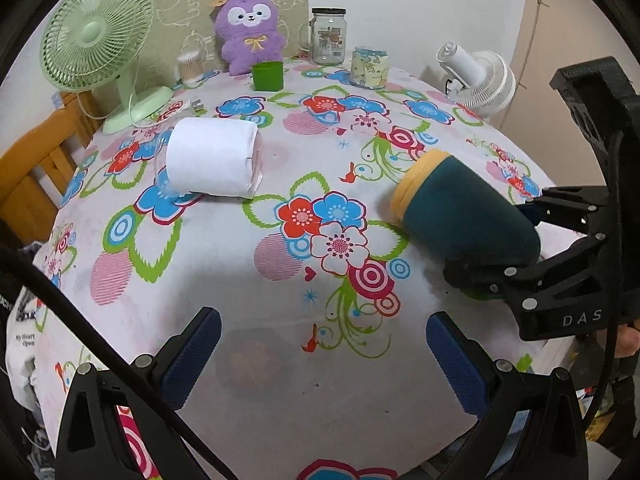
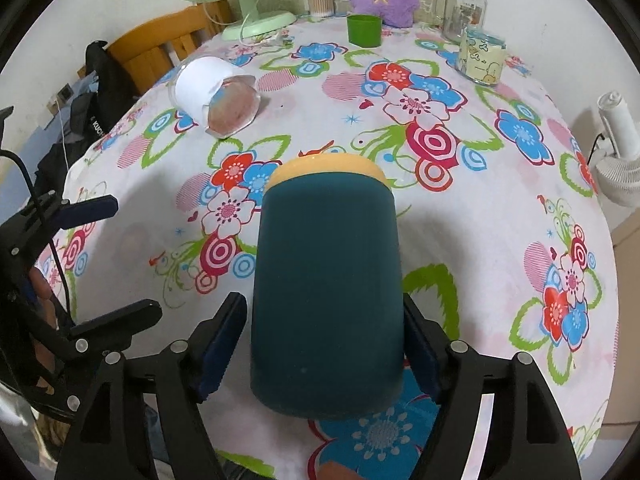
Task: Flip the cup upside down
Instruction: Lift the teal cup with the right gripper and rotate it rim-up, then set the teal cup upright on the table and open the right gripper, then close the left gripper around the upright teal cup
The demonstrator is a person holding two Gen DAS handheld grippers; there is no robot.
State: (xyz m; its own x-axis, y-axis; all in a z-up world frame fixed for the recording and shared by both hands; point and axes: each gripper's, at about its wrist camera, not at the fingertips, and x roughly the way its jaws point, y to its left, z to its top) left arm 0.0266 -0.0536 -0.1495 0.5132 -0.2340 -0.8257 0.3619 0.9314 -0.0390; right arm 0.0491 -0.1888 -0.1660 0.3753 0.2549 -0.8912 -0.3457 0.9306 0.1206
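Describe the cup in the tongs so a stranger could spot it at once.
Start at the flowered table; near its front edge the right tongs grip a cup lying sideways. It alone is dark teal with a yellow rim band, unlike the small green cup far back.

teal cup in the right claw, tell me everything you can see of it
The teal cup is a dark teal tumbler with a yellow-orange band at its far end, matte, looking like plastic. It tapers slightly. It lies tilted roughly on its side, banded end pointing away from the right claw, whose blue-padded fingers clamp its sides near the plain teal end. It sits over the flowered tablecloth; whether it touches the cloth is unclear. The opening cannot be seen.
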